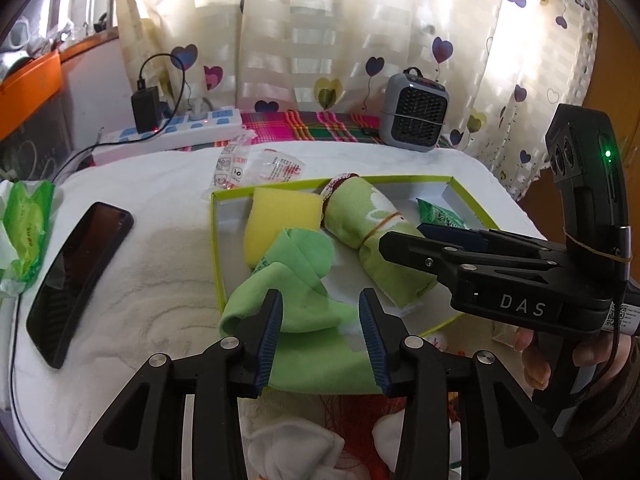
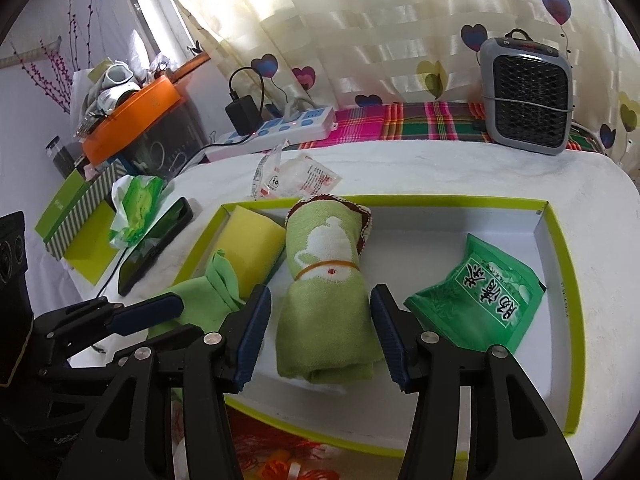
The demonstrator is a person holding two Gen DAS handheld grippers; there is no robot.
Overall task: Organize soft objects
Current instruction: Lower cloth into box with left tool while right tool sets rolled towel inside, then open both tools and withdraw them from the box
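Lying between released right claw (image 2: 320, 332), rolled towel (image 2: 326, 300), left claw (image 1: 320, 336) released

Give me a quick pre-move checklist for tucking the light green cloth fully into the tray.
1. Left tongs open around light green cloth: ok.
2. Cloth fully inside tray: not ok, it drapes over the near rim.
3. Right tongs off rolled towel: ok, pads apart from it.
4. Yellow sponge in tray: ok.
5. Green packet in tray: ok.
6. Cloth snagged underneath: cannot tell.
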